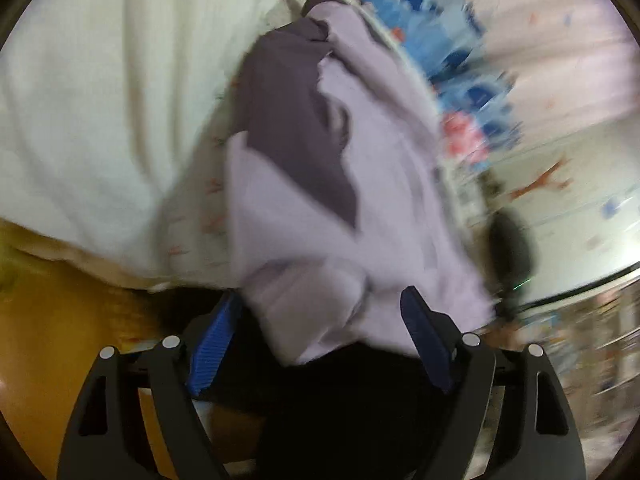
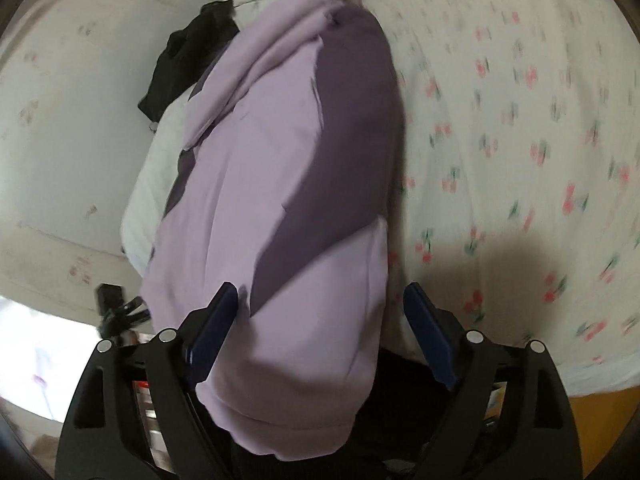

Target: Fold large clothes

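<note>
A lilac garment with dark purple panels [image 1: 320, 184] lies bunched between both grippers; it also shows in the right wrist view [image 2: 280, 184]. My left gripper [image 1: 320, 320] has its blue fingers [image 1: 216, 344] spread wide, with a fold of the garment lying between them. My right gripper [image 2: 320, 320] is also spread wide, the garment's rounded lilac end draped between its dark blue fingers [image 2: 428, 332]. Neither pair of pads presses the cloth. The left view is blurred by motion.
A white floral bedsheet [image 2: 520, 140] covers the bed. A white cloth or pillow [image 1: 100, 100] lies to the left. A black garment [image 2: 192, 60] and a pale one [image 2: 148, 184] lie beyond the lilac one. Blue patterned fabric [image 1: 420, 20] lies at the back. An orange surface [image 1: 60, 340] shows low left.
</note>
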